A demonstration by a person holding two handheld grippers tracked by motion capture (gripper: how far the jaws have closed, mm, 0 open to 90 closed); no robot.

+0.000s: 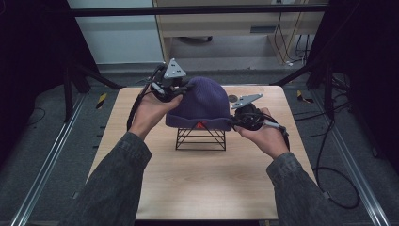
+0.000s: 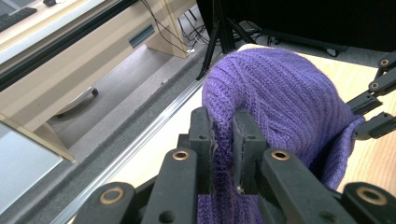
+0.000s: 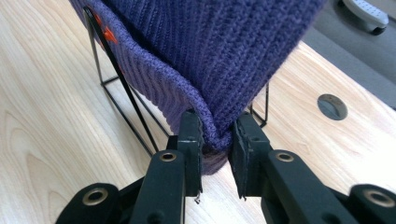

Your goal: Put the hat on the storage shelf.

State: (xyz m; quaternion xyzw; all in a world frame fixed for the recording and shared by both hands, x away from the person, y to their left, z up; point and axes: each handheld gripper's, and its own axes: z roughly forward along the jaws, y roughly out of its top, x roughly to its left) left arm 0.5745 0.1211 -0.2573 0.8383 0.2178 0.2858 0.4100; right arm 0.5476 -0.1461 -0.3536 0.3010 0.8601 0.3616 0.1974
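A purple knit beanie (image 1: pixel 204 101) sits over a black wire stand (image 1: pixel 200 139) in the middle of the wooden table (image 1: pixel 197 183). A small red tag (image 1: pixel 201 125) shows on its front cuff. My left gripper (image 1: pixel 184 88) is at the hat's upper left side. In the left gripper view, my left gripper (image 2: pixel 223 140) is shut on a pinched fold of the beanie (image 2: pixel 280 93). My right gripper (image 1: pixel 233 120) is at the cuff's right end. In the right gripper view, my right gripper (image 3: pixel 215 137) is clamped on the lower edge of the beanie (image 3: pixel 210 42), beside the wire stand (image 3: pixel 122 88).
A round dark grommet (image 1: pixel 233 98) is set in the table behind the hat's right side, grommet (image 3: pixel 331 106). Beyond the table are grey floor, black tripod legs (image 1: pixel 84 77) and a pale cabinet (image 1: pixel 211 28). Cables trail on the floor at right. Bare wood lies in front of the stand.
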